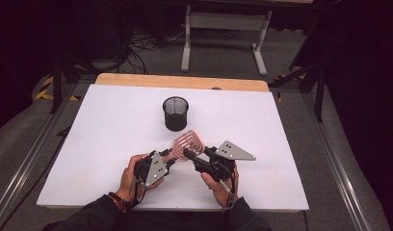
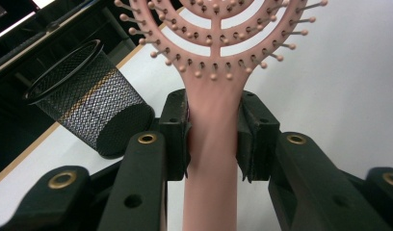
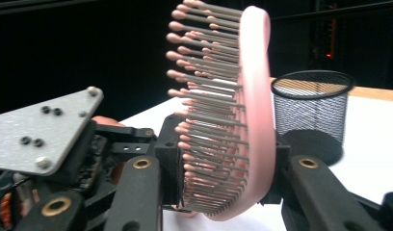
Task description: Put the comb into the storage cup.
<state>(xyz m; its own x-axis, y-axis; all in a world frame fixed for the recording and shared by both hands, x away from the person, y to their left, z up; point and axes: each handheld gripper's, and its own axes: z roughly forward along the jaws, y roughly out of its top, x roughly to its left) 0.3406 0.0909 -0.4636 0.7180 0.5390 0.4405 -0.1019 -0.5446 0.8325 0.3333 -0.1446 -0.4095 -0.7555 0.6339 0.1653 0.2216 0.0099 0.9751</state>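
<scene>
White table in dark room — hairbrush near mesh cup.

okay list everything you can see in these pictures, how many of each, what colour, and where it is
hairbrush: one, pink, held above the near middle of the table, handle in the left gripper, head between the right gripper's jaws
mesh cup: one, black, upright on the table beyond the brush
table: one, white top with a wooden strip along the far edge
stand: one, pale grey frame on the floor behind the table
cables: several, dark, on the floor behind the table
left gripper: one, black, shut on the brush handle
right gripper: one, black, jaws on either side of the brush head
hands: two, at the near edge, one on each gripper
</scene>
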